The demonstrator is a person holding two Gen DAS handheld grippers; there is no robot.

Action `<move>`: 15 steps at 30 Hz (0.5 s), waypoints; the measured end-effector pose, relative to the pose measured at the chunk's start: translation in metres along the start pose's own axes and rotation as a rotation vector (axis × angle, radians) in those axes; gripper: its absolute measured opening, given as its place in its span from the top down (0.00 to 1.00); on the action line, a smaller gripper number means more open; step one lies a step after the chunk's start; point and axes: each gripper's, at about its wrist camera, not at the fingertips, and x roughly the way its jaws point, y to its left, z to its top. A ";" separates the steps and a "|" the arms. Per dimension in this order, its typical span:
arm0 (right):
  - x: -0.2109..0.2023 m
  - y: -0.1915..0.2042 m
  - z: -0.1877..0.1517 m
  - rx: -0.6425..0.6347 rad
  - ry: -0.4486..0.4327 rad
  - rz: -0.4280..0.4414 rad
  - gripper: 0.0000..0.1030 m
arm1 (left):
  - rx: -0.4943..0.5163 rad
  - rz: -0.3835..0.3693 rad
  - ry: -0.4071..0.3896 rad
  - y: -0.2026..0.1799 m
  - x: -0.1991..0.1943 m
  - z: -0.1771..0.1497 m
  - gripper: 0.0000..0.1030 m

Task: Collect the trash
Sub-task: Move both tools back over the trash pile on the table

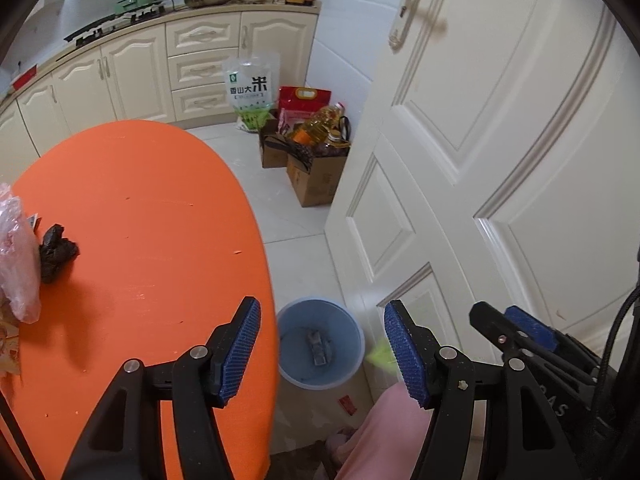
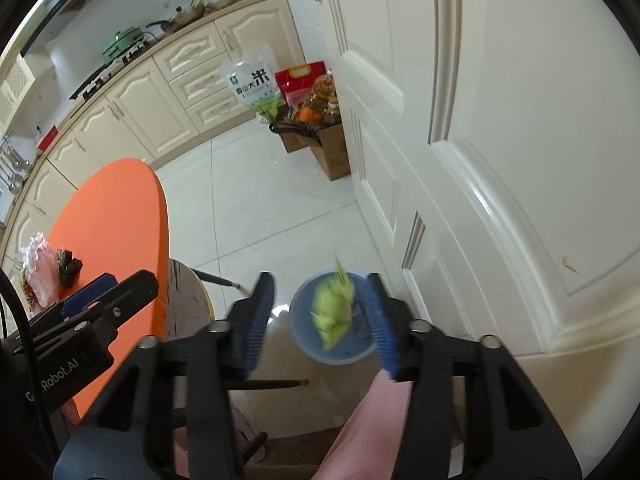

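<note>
Trash: a green wrapper (image 2: pixel 334 312) falls, blurred, between the parted right tongs (image 2: pixel 320 320) toward the blue bin (image 2: pixel 304 344), which already holds one piece. The left tongs (image 1: pixel 322 352) stand apart and empty. A black wad (image 1: pixel 56 246) and a pink bag (image 1: pixel 16 256) remain on the orange tabletop (image 1: pixel 152 208), so collection appears partly done.

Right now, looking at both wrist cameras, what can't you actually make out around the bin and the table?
- Green trash: motion-blurred between the open right gripper pads above the blue bin; what it is stays unclear.
- Grey item in the bin, left wrist view: too small to identify.
- Pink bag on the orange table: cut off by the frame edge.
- Dark clump: too small to identify.
</note>
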 end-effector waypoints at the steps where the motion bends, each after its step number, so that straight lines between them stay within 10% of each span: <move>1: -0.001 0.000 0.000 0.001 -0.001 0.001 0.52 | -0.002 0.000 -0.001 0.001 -0.005 -0.005 0.41; 15: -0.021 0.011 -0.005 -0.024 -0.019 0.000 0.50 | -0.009 0.005 -0.026 0.005 -0.032 -0.018 0.41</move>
